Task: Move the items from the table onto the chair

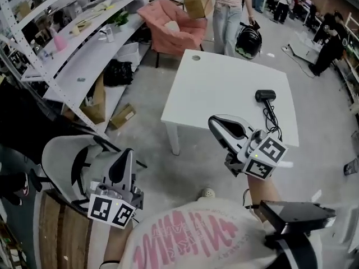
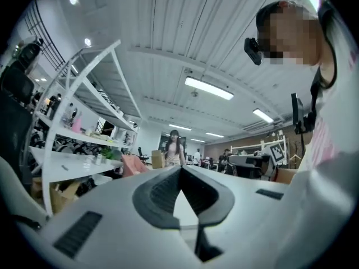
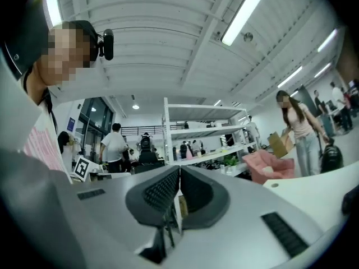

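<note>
A black handheld device (image 1: 265,96) with a dark cable (image 1: 273,119) lies near the right edge of the white table (image 1: 224,88). My right gripper (image 1: 216,122) hovers by the table's front edge, left of the device and apart from it. Its jaws are shut, and in the right gripper view its tips (image 3: 179,170) meet with nothing held. At the lower left, my left gripper (image 1: 127,153) hangs beside a white and grey chair (image 1: 59,156). In the left gripper view its tips (image 2: 180,168) also touch and hold nothing.
White shelving (image 1: 84,49) runs along the left, with a black bag (image 1: 118,72) and cardboard boxes (image 1: 123,115) on the floor below. A pink armchair (image 1: 174,27) stands behind the table. A person (image 1: 227,10) carrying a box and a black helmet (image 1: 248,41) walks nearby.
</note>
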Demonstrator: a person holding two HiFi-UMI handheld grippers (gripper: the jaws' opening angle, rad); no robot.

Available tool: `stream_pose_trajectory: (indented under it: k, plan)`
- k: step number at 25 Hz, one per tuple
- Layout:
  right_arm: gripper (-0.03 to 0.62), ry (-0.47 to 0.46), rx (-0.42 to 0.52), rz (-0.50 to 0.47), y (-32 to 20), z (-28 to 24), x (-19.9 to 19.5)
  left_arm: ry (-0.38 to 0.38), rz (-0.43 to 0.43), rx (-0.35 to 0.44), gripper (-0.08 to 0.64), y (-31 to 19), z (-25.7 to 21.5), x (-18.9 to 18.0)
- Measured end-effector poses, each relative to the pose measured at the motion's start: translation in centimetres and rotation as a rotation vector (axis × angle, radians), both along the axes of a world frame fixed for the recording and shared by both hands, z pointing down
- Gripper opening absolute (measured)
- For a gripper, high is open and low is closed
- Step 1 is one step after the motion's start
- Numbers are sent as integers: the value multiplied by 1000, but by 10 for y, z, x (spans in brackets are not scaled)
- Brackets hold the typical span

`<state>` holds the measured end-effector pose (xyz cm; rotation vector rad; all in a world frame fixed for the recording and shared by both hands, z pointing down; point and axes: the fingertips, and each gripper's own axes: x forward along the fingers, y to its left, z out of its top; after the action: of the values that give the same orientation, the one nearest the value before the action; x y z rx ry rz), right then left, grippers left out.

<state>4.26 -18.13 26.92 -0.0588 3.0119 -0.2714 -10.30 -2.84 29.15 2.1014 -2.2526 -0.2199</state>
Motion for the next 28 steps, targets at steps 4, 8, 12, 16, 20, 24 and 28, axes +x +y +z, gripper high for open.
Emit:
stream_pose_trajectory:
  k: [4,8,12,16,20,24,28]
  plan:
    - [16,14,26,111,-58,5,72,-3,120,11,8,-77,-2,53]
    - [16,-15,14,229,-113,8,146,-4,231,42,8,-147,-7,108]
    - [16,-15,-12,332,-147,14,203,0,343,22,8,-200,3,157]
    - [17,-3,-54,435,-174,26,241,11,423,2,8,-240,10,185]
    - [17,-4,-142,541,-203,45,265,20,480,-29,8,-270,16,197]
    - [18,-5,-195,622,-234,66,273,19,510,-63,8,-297,29,193]
    - [20,22,-258,675,-268,86,271,37,526,-96,8,-339,42,174]
